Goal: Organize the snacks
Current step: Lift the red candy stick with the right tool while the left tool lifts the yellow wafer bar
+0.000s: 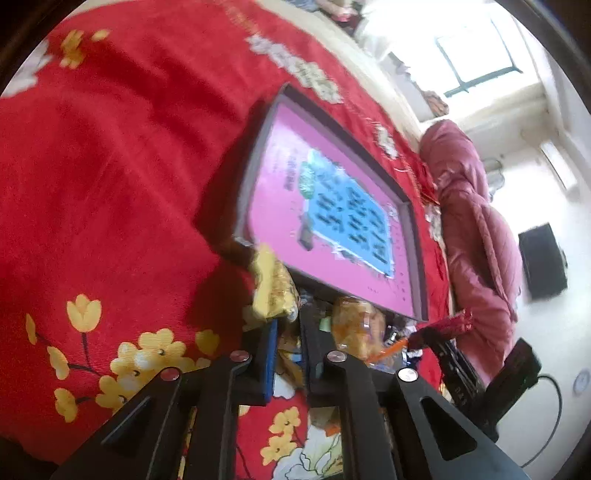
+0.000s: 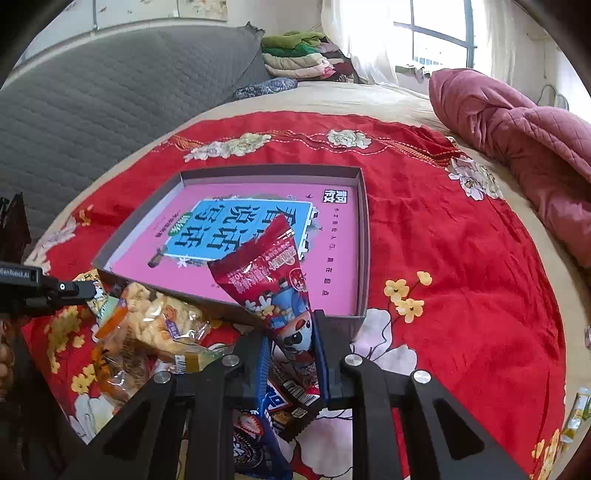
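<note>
left gripper (image 1: 288, 332) clamps yellow pack (image 1: 271, 288), at tray (image 1: 255, 162) corner | right gripper (image 2: 290, 343) clamps red pack (image 2: 267, 273), raised over tray's near edge | snack pile (image 2: 155, 328) on red cloth (image 2: 461, 266), beside tray

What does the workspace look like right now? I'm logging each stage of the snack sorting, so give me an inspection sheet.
Surface: red floral cloth over a bed.
Job's things: shallow box with pink printed bottom, no snacks inside; red snack packet; yellow snack packet.
Clutter: loose snack pile beside the box.
Grippers: right gripper shut on red snack packet; left gripper shut on yellow snack packet.
Cables: black cable.
Surroundings: pink quilt, folded clothes, window.
</note>
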Demonstrator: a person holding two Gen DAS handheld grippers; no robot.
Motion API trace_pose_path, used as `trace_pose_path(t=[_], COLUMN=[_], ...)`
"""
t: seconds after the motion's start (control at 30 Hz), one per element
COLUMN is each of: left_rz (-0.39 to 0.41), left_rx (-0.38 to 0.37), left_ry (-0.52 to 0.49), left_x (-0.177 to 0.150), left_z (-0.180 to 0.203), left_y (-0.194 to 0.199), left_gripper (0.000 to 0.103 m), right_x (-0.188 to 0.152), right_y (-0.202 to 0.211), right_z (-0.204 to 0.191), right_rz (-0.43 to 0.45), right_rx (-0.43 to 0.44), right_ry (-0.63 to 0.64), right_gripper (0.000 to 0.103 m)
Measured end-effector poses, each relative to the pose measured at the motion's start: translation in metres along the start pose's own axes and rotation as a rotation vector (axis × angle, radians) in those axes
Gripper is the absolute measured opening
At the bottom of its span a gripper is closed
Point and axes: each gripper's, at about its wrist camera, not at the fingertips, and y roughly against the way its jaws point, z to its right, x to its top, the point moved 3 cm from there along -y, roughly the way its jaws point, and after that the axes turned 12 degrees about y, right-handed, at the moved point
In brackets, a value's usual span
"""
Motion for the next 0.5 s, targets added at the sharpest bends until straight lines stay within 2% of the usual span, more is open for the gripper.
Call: trace_pose_path(t=[0.23, 0.5], left_rz=[0.068, 0.115], left_rx=[0.039, 0.029], left_ry=[-0.12, -0.146], left_x=[-0.001, 0.005], left_z=[0.02, 0.03], left_y=[0.02, 0.036], left_gripper=[0.01, 0.01], right_x=[0.004, 0.011], right_y=[0.01, 0.018], right_z=[0.003, -0.002], right_rz=[0.054, 0.102], right_rx=[0.036, 0.055], right_ry=[-0.037, -0.036], right_gripper=[0.021, 0.02])
